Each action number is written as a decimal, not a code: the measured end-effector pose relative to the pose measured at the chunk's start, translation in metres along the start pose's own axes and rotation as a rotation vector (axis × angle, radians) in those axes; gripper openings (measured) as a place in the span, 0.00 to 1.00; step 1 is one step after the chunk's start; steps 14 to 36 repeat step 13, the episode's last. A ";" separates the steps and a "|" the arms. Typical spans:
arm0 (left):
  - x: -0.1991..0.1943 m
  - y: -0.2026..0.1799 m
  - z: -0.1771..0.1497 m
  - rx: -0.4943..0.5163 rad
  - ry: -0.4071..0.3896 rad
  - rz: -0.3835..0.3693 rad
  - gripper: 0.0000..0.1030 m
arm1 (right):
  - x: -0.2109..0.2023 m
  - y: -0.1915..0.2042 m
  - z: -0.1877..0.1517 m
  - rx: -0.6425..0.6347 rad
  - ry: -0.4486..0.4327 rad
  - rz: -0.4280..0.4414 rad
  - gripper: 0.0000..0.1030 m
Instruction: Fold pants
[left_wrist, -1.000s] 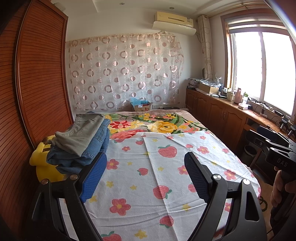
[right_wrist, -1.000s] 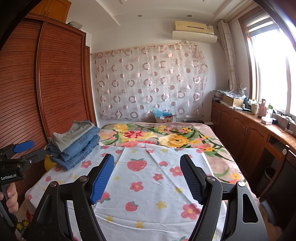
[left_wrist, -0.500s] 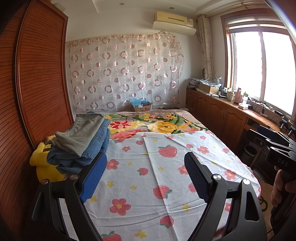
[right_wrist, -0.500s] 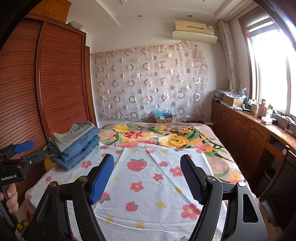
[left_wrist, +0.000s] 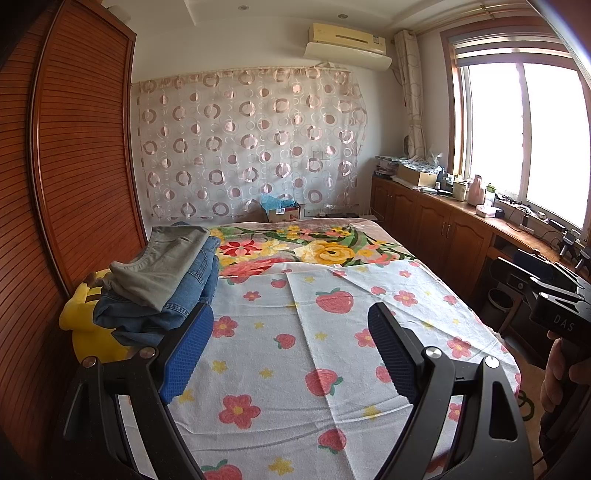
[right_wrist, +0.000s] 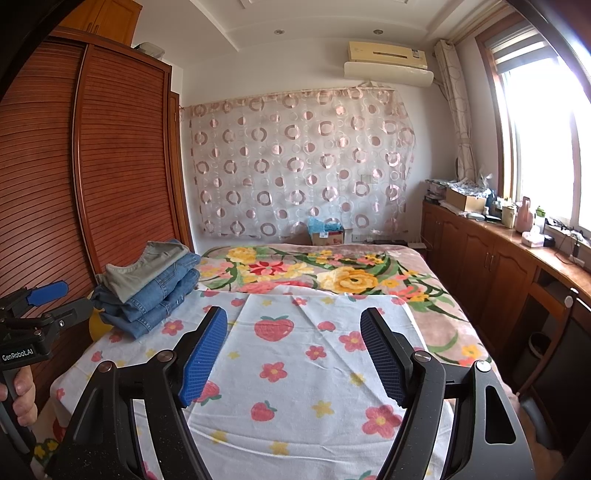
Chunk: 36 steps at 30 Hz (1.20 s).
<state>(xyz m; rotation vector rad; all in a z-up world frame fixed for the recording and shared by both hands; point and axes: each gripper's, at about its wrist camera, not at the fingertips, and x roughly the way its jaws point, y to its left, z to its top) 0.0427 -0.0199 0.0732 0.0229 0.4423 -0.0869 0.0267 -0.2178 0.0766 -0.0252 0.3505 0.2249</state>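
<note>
Both tongs hang over the bed, spread wide and gripping nothing. The left tongs (left_wrist: 290, 349) and the right tongs (right_wrist: 293, 354) each frame the strawberry-print sheet (left_wrist: 325, 354) between blue pads (right_wrist: 205, 354). The stack of folded pants (left_wrist: 162, 284), grey pair on top of blue jeans, sits at the sheet's left edge, just beside the wooden wardrobe (left_wrist: 74, 192), resting partly on a yellow plush toy (left_wrist: 86, 325). A floral blanket (right_wrist: 325, 269) lies beyond the sheet.

Sunlit window (left_wrist: 524, 136), slatted wooden wardrobe (left_wrist: 85, 155), circle-patterned curtain (left_wrist: 251, 147) behind bed (left_wrist: 332, 243)
</note>
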 end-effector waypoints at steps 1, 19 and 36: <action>0.000 0.000 0.000 -0.001 0.000 -0.001 0.84 | 0.000 0.001 0.000 -0.001 0.000 0.000 0.74; 0.000 0.000 0.000 -0.001 0.000 0.000 0.84 | 0.000 0.003 0.001 0.000 0.001 0.000 0.75; 0.000 0.000 0.000 -0.001 0.000 0.000 0.84 | 0.000 0.003 0.001 0.000 0.001 0.000 0.75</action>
